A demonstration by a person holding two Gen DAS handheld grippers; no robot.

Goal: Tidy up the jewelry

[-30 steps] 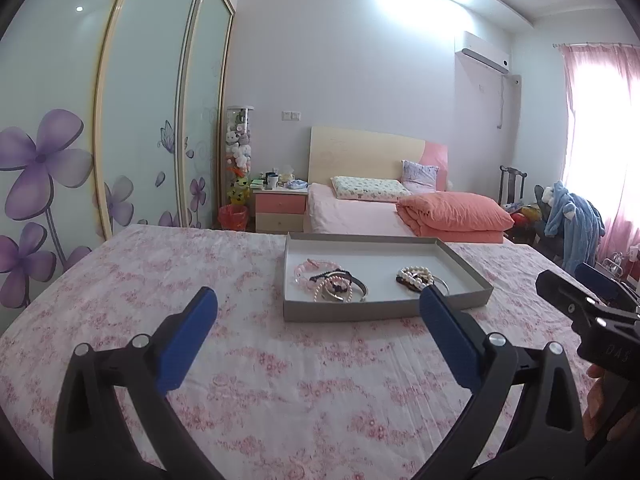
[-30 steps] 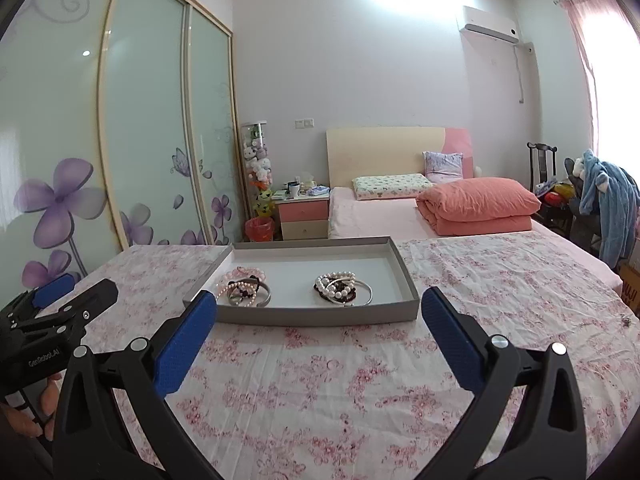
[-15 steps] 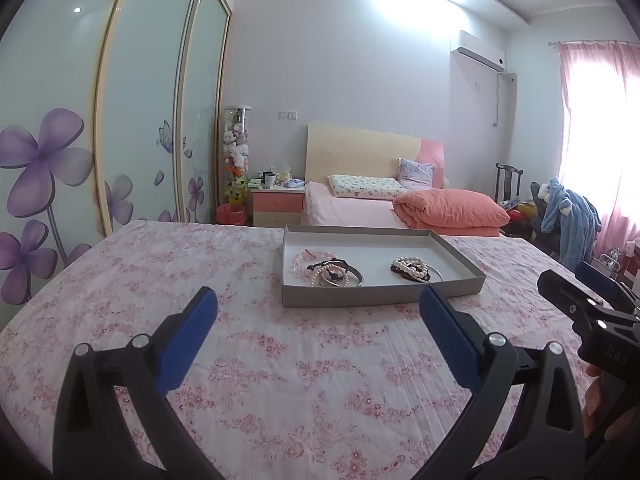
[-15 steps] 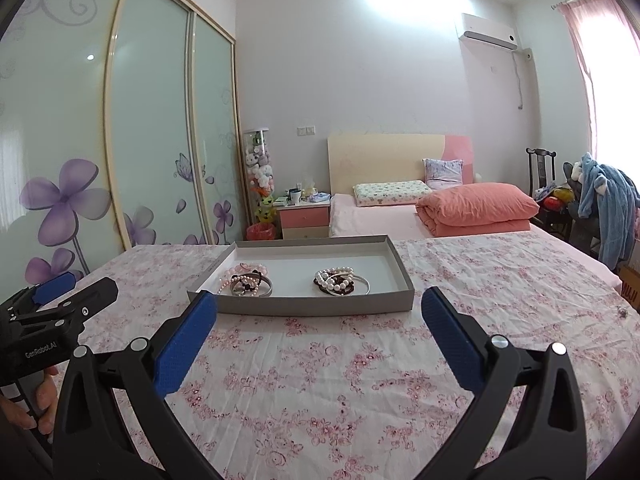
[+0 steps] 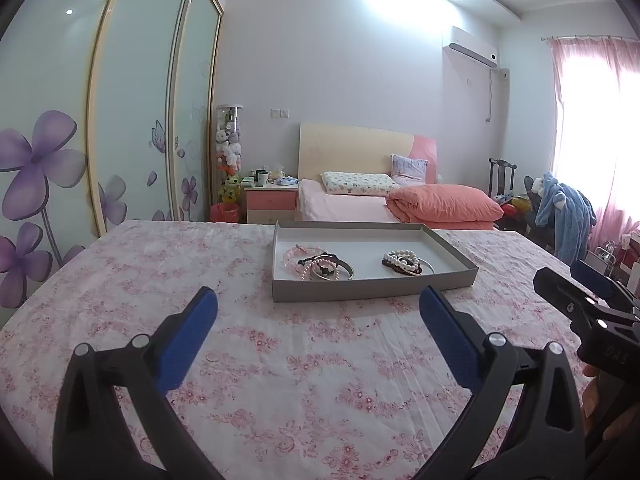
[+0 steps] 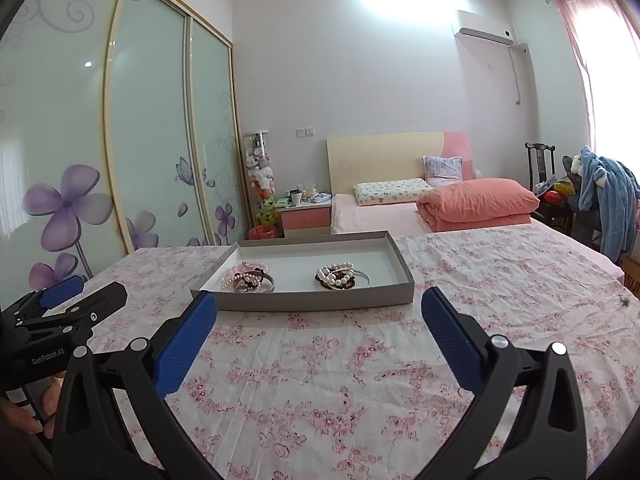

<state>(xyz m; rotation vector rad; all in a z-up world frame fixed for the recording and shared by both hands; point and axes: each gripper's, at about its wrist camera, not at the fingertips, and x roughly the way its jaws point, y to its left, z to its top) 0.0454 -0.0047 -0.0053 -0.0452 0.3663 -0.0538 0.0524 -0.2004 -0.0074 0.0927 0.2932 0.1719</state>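
Note:
A shallow grey tray (image 5: 372,290) (image 6: 304,302) lies on the pink floral bedspread ahead of both grippers. Inside it sit two heaps of jewelry: a pink bead and pearl bracelet pile (image 5: 318,266) (image 6: 248,278) on the left, a pearl and dark bracelet pile with a metal bangle (image 5: 404,262) (image 6: 340,276) on the right. My left gripper (image 5: 318,312) is open and empty, short of the tray. My right gripper (image 6: 318,316) is also open and empty, just before the tray's near wall. Each gripper shows at the edge of the other's view.
The floral bedspread (image 6: 500,280) stretches wide around the tray. Sliding wardrobe doors (image 5: 120,120) with purple flowers stand at the left. Behind are a second bed with an orange quilt (image 5: 444,202), a pink nightstand (image 5: 272,200) and a chair with blue clothing (image 5: 560,208).
Both grippers have tilted up and drawn back a little, so the tray appears lower-angled and slightly farther. Both stay open; the jewelry has not moved.

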